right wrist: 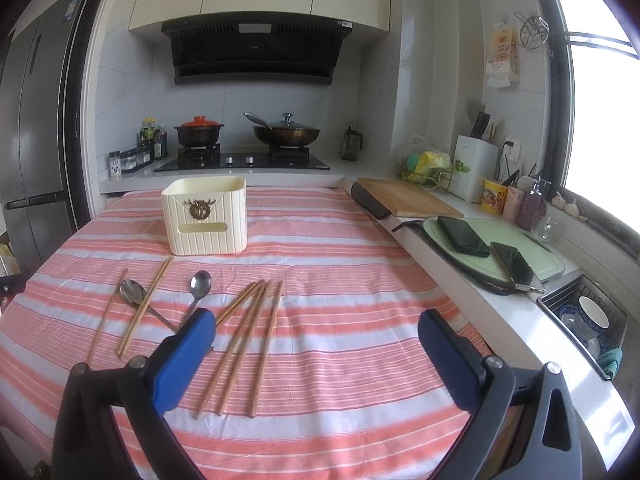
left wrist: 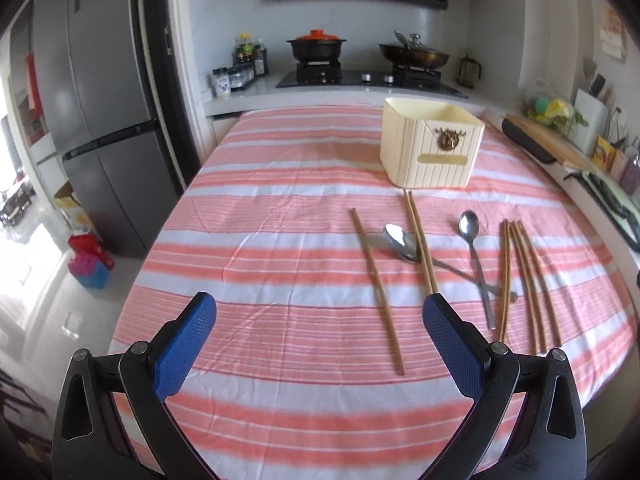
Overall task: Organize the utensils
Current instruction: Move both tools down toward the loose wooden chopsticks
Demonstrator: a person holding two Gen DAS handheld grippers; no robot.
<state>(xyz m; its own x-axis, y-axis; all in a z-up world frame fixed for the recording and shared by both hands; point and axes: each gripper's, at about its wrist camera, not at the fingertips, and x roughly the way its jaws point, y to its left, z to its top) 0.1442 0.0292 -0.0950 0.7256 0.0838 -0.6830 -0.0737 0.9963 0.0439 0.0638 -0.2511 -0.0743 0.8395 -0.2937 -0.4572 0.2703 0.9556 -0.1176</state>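
Note:
A cream ribbed utensil box (left wrist: 430,148) (right wrist: 205,216) stands on the pink-and-white striped tablecloth (left wrist: 280,208) (right wrist: 340,264). In front of it lie wooden chopsticks: a single one (left wrist: 378,290) (right wrist: 105,316), a pair (left wrist: 421,242) (right wrist: 146,304) lying across a steel spoon (left wrist: 400,242) (right wrist: 134,293), and a loose bunch (left wrist: 528,284) (right wrist: 248,340). A second spoon (left wrist: 471,232) (right wrist: 199,286) lies between them. My left gripper (left wrist: 320,312) hovers open, near the table's front, left of the utensils. My right gripper (right wrist: 318,328) is open too, just right of the bunch. Neither holds anything.
A white counter runs along the right with a wooden cutting board (right wrist: 408,200), two phones (right wrist: 464,236) on a green board, a knife block (right wrist: 476,168) and a sink (right wrist: 588,320). Behind are a hob with a black pot (right wrist: 199,134) and wok (right wrist: 286,134). A fridge (left wrist: 104,120) stands left.

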